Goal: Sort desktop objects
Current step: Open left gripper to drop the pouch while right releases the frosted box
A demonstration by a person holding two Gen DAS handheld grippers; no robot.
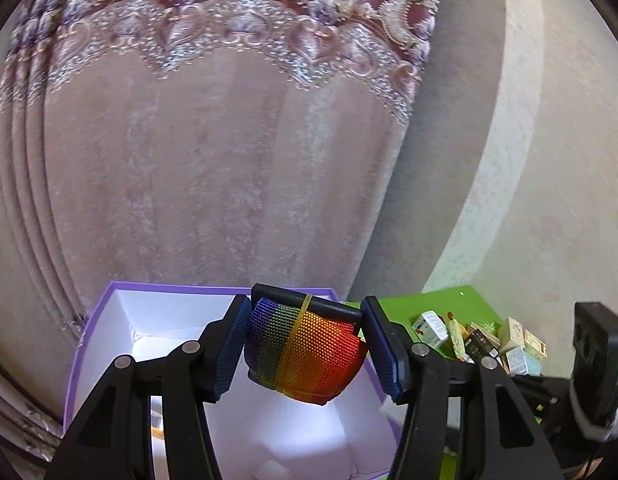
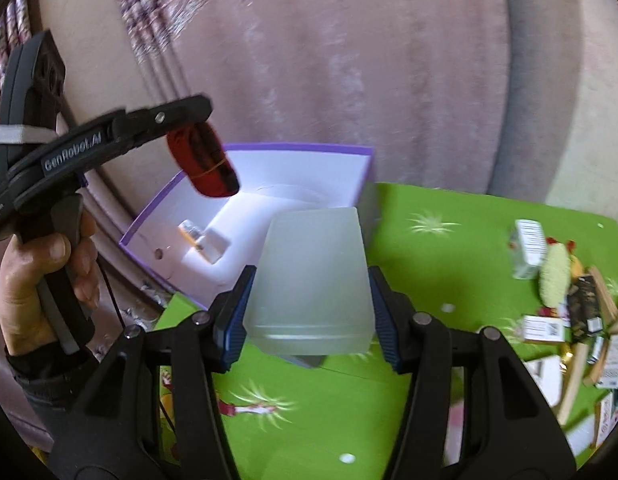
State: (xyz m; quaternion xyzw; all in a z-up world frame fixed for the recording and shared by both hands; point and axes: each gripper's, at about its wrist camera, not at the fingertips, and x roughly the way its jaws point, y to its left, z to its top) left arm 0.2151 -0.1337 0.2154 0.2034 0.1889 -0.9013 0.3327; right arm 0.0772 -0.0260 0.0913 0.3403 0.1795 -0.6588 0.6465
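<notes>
Left tongs (image 1: 305, 350) are clamped on one rainbow mesh bundle (image 1: 305, 354), hanging right over the purple box (image 1: 149, 294) below them, so I'd lower first, then let go. Right tongs (image 2: 309, 312) grip one frosted cup (image 2: 309, 276), box just beyond. Two small bits already inside.

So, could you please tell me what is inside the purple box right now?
Inside the purple box, a small item lies on the white liner. The frosted container in the right gripper hides the near corner.
</notes>
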